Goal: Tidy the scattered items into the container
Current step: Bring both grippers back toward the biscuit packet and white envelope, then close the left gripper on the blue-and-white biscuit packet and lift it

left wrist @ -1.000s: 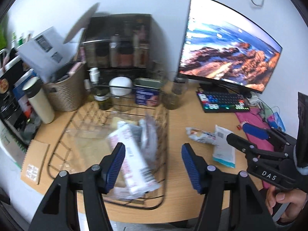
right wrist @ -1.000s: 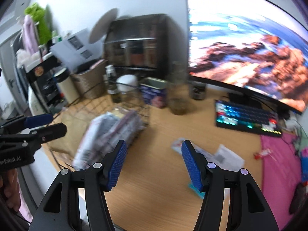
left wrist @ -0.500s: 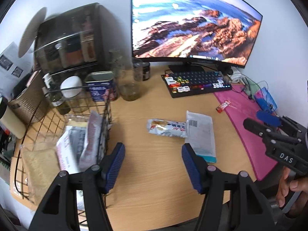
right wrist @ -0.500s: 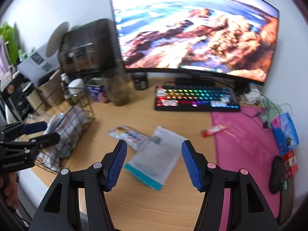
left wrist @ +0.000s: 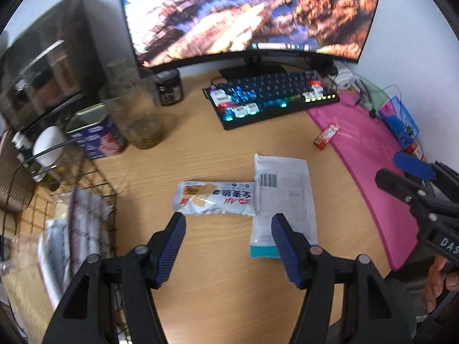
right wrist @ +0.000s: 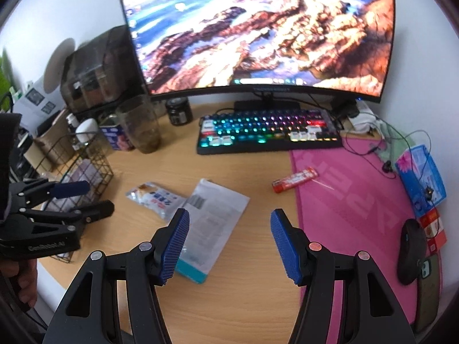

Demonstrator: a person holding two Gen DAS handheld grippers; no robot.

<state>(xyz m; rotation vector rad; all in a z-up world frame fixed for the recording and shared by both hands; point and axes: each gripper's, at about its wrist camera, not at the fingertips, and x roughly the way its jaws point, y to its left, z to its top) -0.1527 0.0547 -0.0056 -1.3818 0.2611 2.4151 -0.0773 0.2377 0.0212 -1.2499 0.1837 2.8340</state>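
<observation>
A wooden desk (left wrist: 218, 149) is seen from two handheld grippers. The left gripper (left wrist: 228, 223) is held low over the desk with its blue-padded jaws spread apart and nothing between them. Just beyond its fingertips a white snack packet (left wrist: 215, 197) printed with crackers lies flat, its end touching a white mailer pouch (left wrist: 282, 197) with a barcode label and a teal bottom edge. A black wire basket (left wrist: 94, 200) stands at the left of the desk, with several wrapped packets (left wrist: 71, 229) already inside, blurred. A small red packet (right wrist: 295, 179) lies at the edge of a pink desk mat (right wrist: 358, 206), well apart from the basket.

The right gripper (right wrist: 229, 223) is also held with its jaws wide apart and empty, above the desk near the pouch's teal end. Behind are an RGB-lit keyboard (right wrist: 266, 132), a curved monitor (right wrist: 258, 31) showing a rocky coast, a clear tumbler (right wrist: 142, 127), a blue tin (left wrist: 97, 137) and a dark jar (right wrist: 179, 111). A black mouse (right wrist: 411, 252) rests on the mat's right side.
</observation>
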